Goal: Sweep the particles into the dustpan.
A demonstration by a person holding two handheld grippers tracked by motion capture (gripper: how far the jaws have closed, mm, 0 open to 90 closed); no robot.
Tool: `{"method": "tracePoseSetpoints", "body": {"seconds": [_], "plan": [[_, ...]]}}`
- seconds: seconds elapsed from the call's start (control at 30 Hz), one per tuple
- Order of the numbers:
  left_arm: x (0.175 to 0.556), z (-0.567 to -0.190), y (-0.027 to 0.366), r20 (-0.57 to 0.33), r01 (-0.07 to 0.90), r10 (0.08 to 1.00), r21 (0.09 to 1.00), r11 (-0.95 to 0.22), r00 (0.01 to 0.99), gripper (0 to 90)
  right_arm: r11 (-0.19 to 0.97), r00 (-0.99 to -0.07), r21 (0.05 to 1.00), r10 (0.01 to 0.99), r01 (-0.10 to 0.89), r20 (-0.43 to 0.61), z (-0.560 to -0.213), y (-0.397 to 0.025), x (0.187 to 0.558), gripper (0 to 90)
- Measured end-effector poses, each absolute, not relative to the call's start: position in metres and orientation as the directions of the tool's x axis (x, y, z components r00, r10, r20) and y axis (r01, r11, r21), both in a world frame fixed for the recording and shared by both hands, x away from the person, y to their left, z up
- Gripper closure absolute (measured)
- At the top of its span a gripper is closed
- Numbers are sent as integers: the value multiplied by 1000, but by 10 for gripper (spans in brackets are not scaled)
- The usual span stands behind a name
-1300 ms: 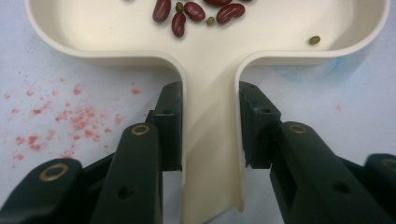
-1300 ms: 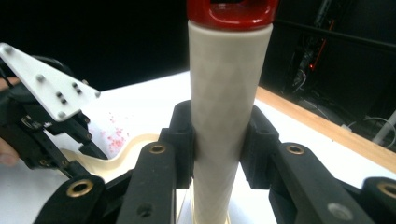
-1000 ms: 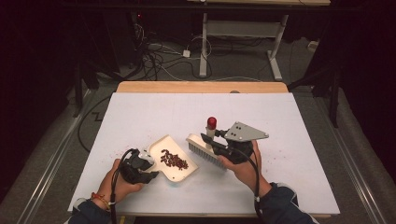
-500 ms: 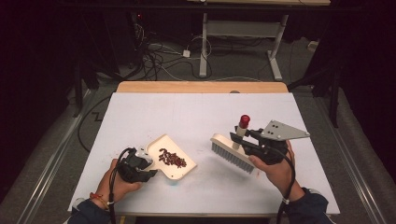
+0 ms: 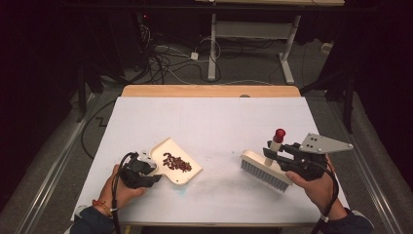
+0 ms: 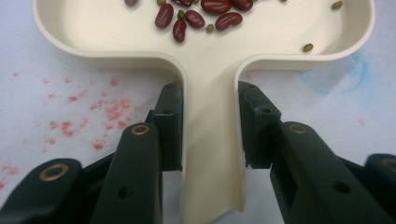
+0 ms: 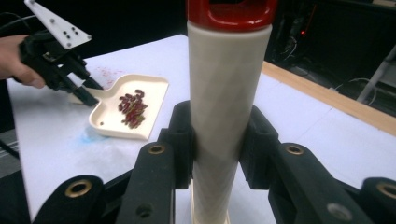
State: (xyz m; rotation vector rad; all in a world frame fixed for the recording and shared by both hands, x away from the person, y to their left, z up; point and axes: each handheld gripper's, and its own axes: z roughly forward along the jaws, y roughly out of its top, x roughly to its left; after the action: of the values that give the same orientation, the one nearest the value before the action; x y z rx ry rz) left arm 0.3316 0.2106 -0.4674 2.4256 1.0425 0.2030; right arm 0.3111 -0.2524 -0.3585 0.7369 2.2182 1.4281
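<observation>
The dustpan (image 5: pixel 176 163) lies flat on the surface (image 5: pixel 214 122), left of centre, with beans (image 5: pixel 176 163) piled in its tray. The left hand-held gripper (image 5: pixel 146 173) is clamped on its handle, jaws pressing both sides. Well apart to the right, the brush (image 5: pixel 265 168) rests bristles-down, its upright handle held in the right hand-held gripper (image 5: pixel 271 152). The likely risk is tipping: lifting the pan by so narrow a handle could let it roll and spill beans.
</observation>
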Motion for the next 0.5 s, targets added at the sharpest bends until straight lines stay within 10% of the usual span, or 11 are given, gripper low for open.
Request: {"method": "tracePoseSetpoints", "body": {"seconds": [0.5], "plan": [[336, -469, 227, -49, 694, 789, 511, -507, 612, 634, 391, -821, 880, 571, 268, -3, -356, -272, 303, 700]]}}
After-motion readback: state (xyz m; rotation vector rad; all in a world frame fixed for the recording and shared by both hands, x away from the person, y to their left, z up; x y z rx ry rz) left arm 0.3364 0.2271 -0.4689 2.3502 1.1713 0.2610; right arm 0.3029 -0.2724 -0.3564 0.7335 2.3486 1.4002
